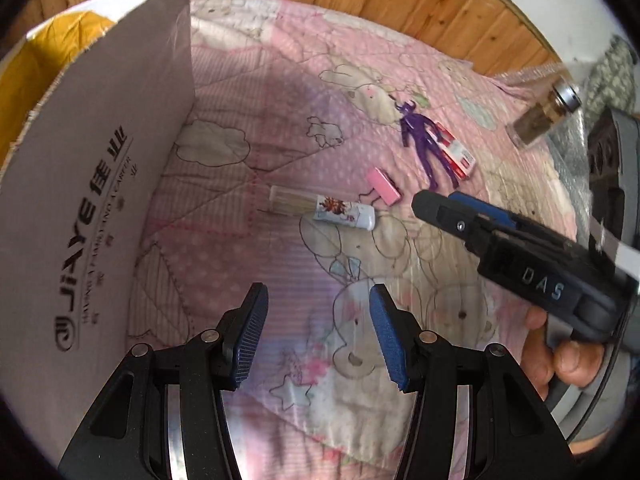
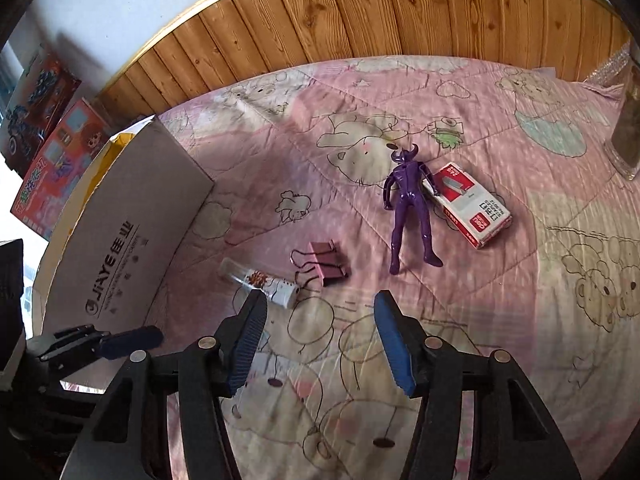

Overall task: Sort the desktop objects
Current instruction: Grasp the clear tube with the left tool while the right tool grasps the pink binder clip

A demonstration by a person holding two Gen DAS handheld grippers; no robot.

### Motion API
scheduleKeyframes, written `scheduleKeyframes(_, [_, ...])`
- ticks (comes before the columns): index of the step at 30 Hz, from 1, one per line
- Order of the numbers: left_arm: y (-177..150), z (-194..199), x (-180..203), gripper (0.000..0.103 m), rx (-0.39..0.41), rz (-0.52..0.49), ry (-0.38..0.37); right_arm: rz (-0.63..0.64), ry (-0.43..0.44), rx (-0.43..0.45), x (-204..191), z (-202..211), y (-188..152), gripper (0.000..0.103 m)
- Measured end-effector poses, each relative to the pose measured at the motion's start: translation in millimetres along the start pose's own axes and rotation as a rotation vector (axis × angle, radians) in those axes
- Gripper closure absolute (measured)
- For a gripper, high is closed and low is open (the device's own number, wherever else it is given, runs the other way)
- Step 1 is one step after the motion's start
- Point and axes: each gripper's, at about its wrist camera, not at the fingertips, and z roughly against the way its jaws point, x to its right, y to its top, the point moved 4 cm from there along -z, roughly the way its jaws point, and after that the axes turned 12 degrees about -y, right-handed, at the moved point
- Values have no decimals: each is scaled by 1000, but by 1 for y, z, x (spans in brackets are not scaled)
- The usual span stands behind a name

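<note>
Left tongs [image 1: 318,334]: jaws apart, nothing between the pads; they hang above the pink cartoon quilt [image 1: 248,184], pointing steeply down.
Right tongs [image 2: 320,342]: also released, no object between the blue pads; a hand [image 1: 560,354] holds them from behind.
Toothpick tube [image 2: 262,282]: lies on its side just ahead of the right tongs, a little toward their left finger; from the left tongs it is ahead and almost centred.
Pink binder clip [image 2: 326,266]: just beyond the tube, nearly touching it, straight ahead of the right tongs.
Purple horned figure [image 2: 408,208]: farther ahead, flat on its back, one arm resting on the red and white staples box [image 2: 472,204] beside it.
Glass jar [image 1: 544,116]: far to the right of both tongs, at the quilt edge.
Cardboard box [image 1: 100,184]: stands open close to the left of the left tongs; I judge it is the place for sorted things, with yellow lining inside.
Step in hand: I think this is the approach; nothing is picked yet.
Next move: probably the right tongs go down over the tube or the clip, with the fingers across the narrow side. The tube is round and may roll away on the soft quilt.
</note>
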Motion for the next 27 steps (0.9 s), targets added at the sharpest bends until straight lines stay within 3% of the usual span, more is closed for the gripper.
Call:
scheduleKeyframes(6, [29,-28,-13,47,22,142,-40,86,-31,-24,-11,-42,11,53])
scheduleKeyframes(9, [38,-39,-18,47,25,172,-24,124,-47,1,-9,-53,15,63])
scheduleKeyframes(12, [47,-43,-15,47,37,165,-15,152,-31,27,-6,-55,18,66])
scheduleKeyframes(14, [51,-46,-13,46,42,159,-2,200,-50,46,-6,-54,16,75])
scheduleKeyframes(17, [56,-51,-7,46,41,108,47,200,-45,45,0,-50,13,79])
scheduleKeyframes(20, [56,-55,2,52,41,29,81,153,-27,35,11,-45,8,81])
scheduleKeyframes(22, [55,-57,7,67,38,-14,94,121,-15,29,16,-40,2,81])
scheduleKeyframes(24, [53,-59,11,75,37,-40,88,99,-7,28,20,-35,-4,81])
scheduleKeyframes(27, [52,-61,16,80,35,-64,101,57,4,29,27,-30,-11,82])
